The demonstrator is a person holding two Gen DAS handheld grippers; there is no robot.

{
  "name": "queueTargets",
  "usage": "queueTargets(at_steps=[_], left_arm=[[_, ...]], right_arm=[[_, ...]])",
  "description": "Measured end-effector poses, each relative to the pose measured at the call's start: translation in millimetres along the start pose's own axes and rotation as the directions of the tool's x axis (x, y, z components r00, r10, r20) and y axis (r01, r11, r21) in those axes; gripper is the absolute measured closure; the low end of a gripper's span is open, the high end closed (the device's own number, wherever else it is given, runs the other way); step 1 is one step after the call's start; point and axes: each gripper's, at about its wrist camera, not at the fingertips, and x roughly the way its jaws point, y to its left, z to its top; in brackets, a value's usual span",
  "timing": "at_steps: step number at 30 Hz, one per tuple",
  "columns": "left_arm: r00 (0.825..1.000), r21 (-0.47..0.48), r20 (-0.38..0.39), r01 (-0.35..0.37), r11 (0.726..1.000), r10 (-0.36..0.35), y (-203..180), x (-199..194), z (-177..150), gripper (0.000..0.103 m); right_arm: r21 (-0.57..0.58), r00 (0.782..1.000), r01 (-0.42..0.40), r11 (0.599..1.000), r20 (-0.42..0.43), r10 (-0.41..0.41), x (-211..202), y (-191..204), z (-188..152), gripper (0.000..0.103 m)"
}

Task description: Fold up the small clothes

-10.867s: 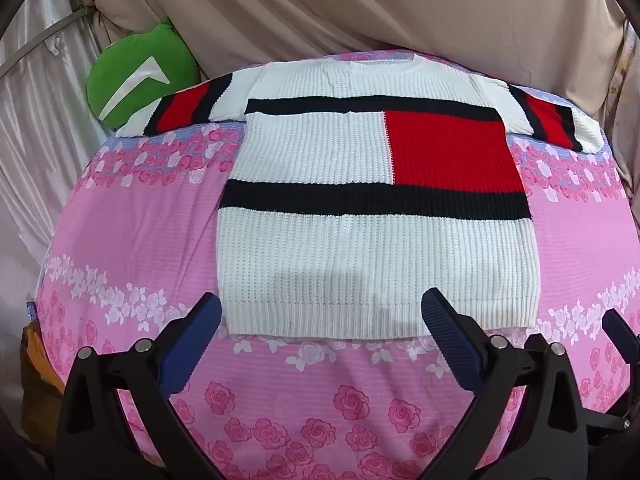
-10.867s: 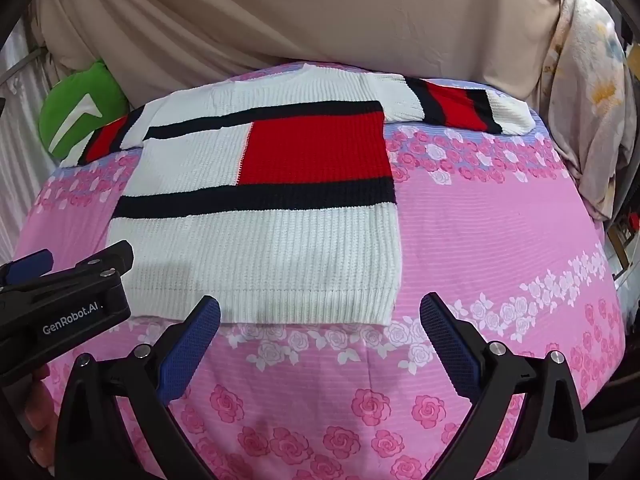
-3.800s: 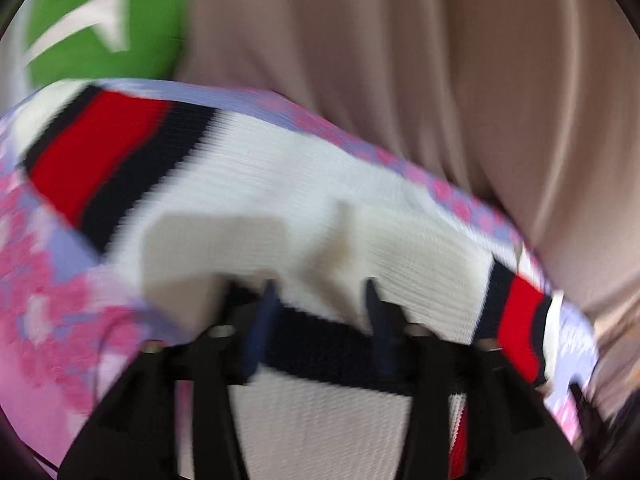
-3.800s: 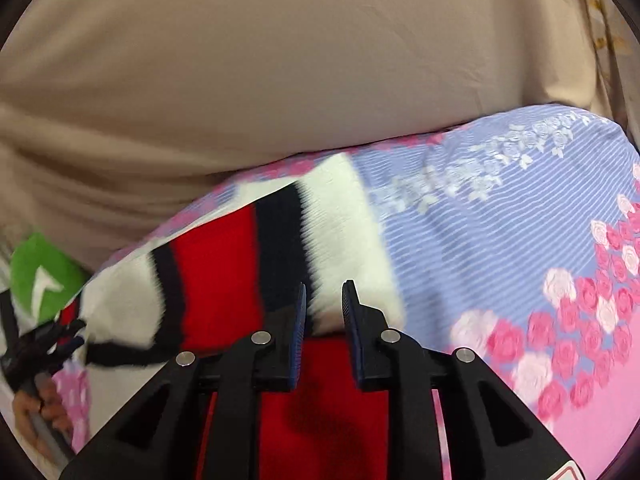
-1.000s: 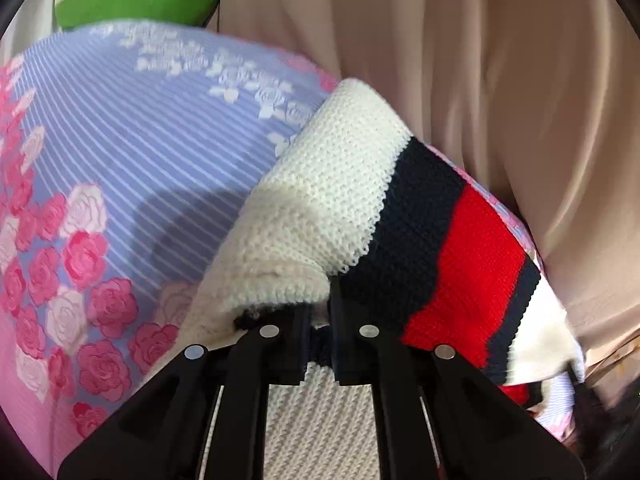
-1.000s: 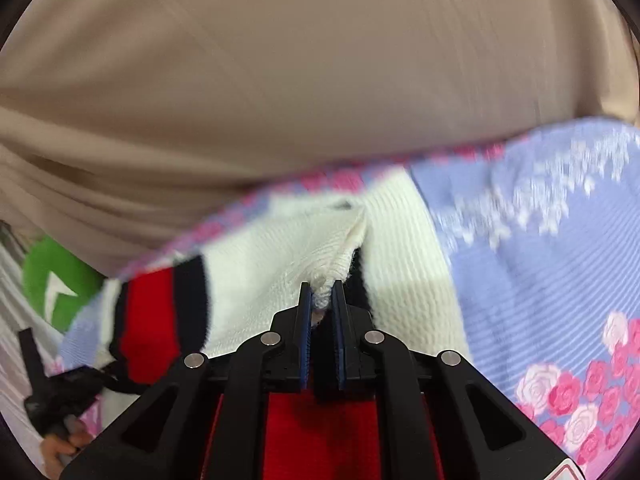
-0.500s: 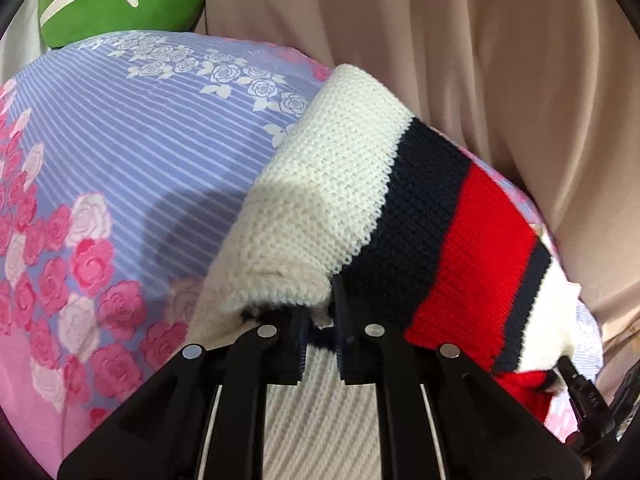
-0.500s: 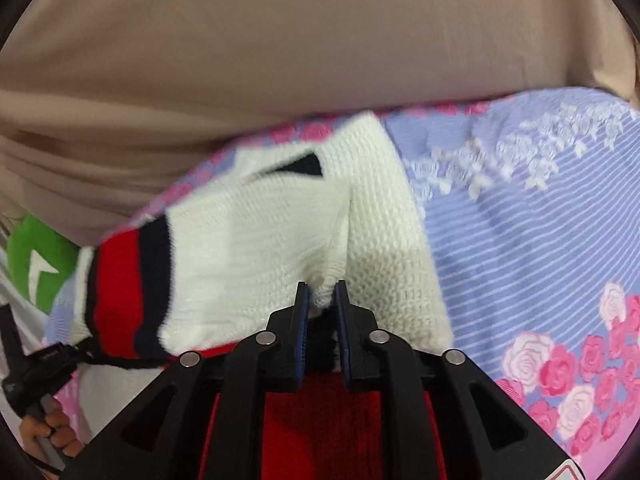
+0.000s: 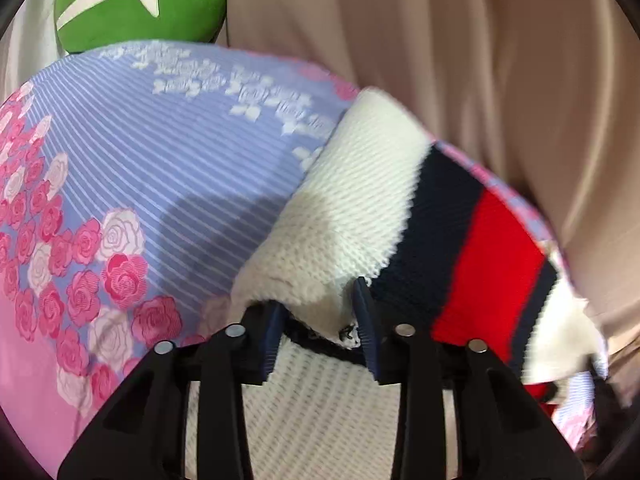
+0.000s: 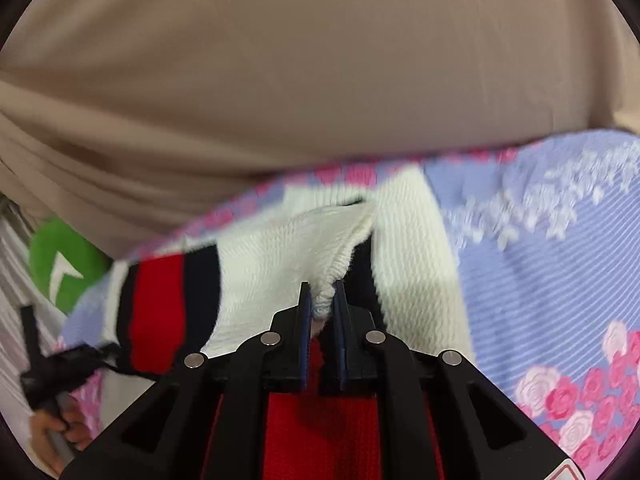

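A white knit sweater with navy and red bands lies on the bed. Its left sleeve is folded across the body. My left gripper sits over the fold's edge, jaws parted and loose around the white knit. In the right wrist view, the right sleeve is folded inward too. My right gripper is shut on a bunched white fold of it, above the sweater's red panel. The left gripper and the hand holding it show at the far left.
The pink and lilac rose bedsheet covers the bed. A beige curtain hangs right behind the sweater. A green cushion sits at the back left, also seen in the right wrist view.
My left gripper's jaws have opened and let go of the left sleeve fold. My right gripper stays shut on the right sleeve, which has shifted slightly.
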Motion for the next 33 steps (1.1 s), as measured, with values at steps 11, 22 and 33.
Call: queueTargets(at_steps=[11,22,33], left_arm=[[1.0,0.033,-0.002,0.028,0.999,-0.028,6.5,-43.6,-7.3,0.067],[0.982,0.158,-0.177,-0.039,0.987,0.067,99.6,-168.2,-139.6,0.052],[0.958,0.006,-0.283,0.05,0.999,-0.046,123.9,-174.4,-213.2,0.041]], right_arm=[[-0.039,0.995,0.061,0.997,-0.077,-0.064,-30.6,-6.6,-11.1,0.085],[-0.137,0.932,0.012,0.99,-0.358,-0.06,-252.5,-1.1,-163.3,0.084],[-0.102,0.891,0.086,0.991,-0.437,-0.123,-236.3,-5.8,-247.9,0.044]])
